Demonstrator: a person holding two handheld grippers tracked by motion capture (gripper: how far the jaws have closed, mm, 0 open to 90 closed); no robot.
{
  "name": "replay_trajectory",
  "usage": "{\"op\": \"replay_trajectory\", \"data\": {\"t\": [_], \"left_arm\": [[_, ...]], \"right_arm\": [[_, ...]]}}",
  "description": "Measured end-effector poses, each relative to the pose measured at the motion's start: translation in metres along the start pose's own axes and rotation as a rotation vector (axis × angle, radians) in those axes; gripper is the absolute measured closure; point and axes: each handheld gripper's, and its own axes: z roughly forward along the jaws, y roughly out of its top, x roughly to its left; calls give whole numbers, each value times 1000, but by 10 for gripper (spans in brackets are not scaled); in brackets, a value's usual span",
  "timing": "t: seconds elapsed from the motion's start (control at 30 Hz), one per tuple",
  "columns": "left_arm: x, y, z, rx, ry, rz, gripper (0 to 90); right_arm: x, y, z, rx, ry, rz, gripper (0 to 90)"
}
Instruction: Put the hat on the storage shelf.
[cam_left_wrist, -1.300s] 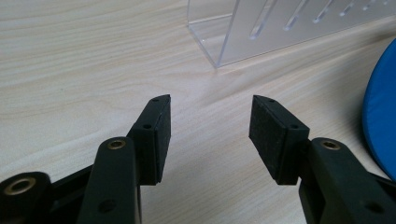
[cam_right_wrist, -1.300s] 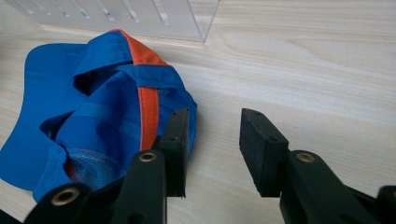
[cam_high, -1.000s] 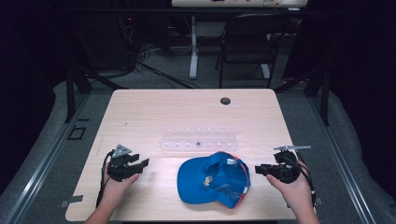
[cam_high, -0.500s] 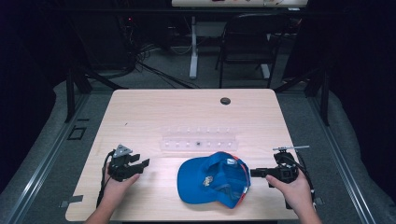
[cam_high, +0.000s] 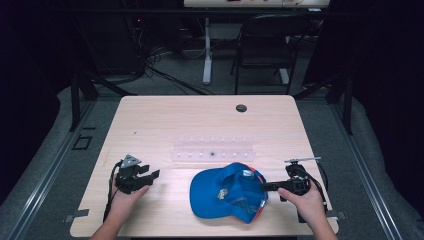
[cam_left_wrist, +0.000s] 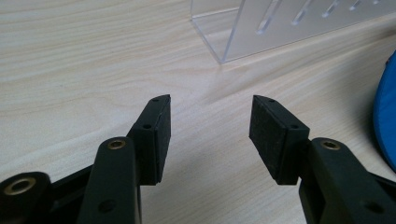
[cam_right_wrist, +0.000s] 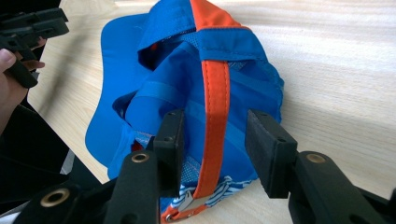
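The blue cap (cam_high: 227, 192) lies near the table's (cam_high: 200, 125) near edge, just left of the right gripper (cam_right_wrist: 212, 140), whose jaws have just been opening and straddle its orange strap (cam_right_wrist: 215, 102) unclenched (the nearer hand). The left gripper (cam_left_wrist: 209, 125), released, sits well apart.

Cap between two grippers, rack behind, near edge of table.

Blue baseball cap with orange trim (cam_high: 229, 192) lies on the light wooden table (cam_high: 200, 120), toward its near edge, right of centre. Clear acrylic slotted rack (cam_high: 214, 150) stands just behind the cap. Left gripper (cam_high: 150, 176) sits well left of the cap; right gripper (cam_high: 267, 187) is at the cap's right edge. Small round black grommet (cam_high: 241, 108) lies far behind, near the back edge.
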Motion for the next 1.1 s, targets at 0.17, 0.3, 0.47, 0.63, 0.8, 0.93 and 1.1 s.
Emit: {"op": "replay_trajectory", "data": {"t": [0.17, 0.3, 0.47, 0.63, 0.8, 0.93, 1.1], "left_arm": [[0, 0, 0, 0, 1, 2, 491], [0, 0, 0, -1, 1, 0, 491], [1, 0, 0, -2, 2, 1, 491], [0, 0, 0, -4, 5, -1, 491], [0, 0, 0, -2, 4, -1, 492], [0, 0, 1, -7, 8, -2, 492], [0, 0, 1, -1, 6, -1, 492]], "right_arm": [[-2, 2, 8, 17, 7, 9, 578], [-3, 3, 14, 30, 26, 14, 580], [-4, 3, 21, 62, 73, 36, 582], [0, 4, 23, 77, 90, 28, 600], [6, 5, 18, 73, 86, 32, 670], [9, 7, 15, 84, 93, 34, 695], [11, 9, 11, 92, 97, 43, 716]]}}
